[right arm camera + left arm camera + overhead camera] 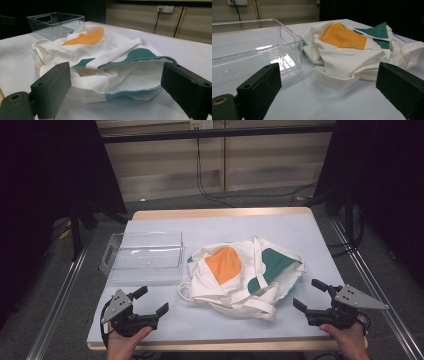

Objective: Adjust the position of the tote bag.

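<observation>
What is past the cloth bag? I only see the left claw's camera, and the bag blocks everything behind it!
Observer: The right claw waits on the far side of the cloth bag, its jaws open and holding nothing.
Operator: Does the clear box have handles?
Observer: Yes, the clear box has cut-out handle slots in its end walls, plain in the right claw's view.
Operator: Is the bag open anywhere?
Observer: Its mouth gapes toward the right claw, edged with a teal rim.
Operator: Where's my claw?
Observer: The left claw sits near the table's front edge, just in front of the box, open too.
</observation>
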`<state>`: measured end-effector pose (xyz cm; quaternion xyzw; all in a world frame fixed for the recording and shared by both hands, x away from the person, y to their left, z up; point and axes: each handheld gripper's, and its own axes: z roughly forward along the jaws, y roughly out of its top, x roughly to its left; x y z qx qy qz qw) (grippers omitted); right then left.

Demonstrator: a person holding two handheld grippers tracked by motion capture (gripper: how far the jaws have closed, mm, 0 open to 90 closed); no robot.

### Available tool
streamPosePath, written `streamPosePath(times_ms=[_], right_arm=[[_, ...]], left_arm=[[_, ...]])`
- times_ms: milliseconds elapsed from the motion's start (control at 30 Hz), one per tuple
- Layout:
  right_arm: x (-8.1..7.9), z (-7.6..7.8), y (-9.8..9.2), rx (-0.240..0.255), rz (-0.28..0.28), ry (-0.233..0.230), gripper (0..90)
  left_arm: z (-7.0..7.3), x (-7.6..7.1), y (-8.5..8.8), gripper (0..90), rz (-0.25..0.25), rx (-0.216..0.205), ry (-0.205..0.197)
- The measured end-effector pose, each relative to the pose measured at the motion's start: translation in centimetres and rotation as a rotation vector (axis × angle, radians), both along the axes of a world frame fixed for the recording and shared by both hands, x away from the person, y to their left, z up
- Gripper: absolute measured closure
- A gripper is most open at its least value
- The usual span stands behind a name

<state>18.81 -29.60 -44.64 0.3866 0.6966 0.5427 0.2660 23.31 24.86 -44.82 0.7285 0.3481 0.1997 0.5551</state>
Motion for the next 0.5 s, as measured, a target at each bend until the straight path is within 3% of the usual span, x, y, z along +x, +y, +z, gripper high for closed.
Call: streamPosePath(times_ms=[167,300,500], right_arm=[[-0.03,-0.05,0.3,-0.012,0.02,0.014,13.6],[0.33,-0.13,-0.24,-0.005,0.033,0.032,20.8],[0.43,-0.12,-0.26,-0.012,0.039,0.028,23.9]], left_arm=[[-0.04,0.02,-0.21,7.5,-0.02,0.02,0.012],[0.29,-0.09,-0.22,8.9,-0.018,0.024,-0.001],[0.22,0.12,-0.44,11.9,-0.029,0.035,0.025]])
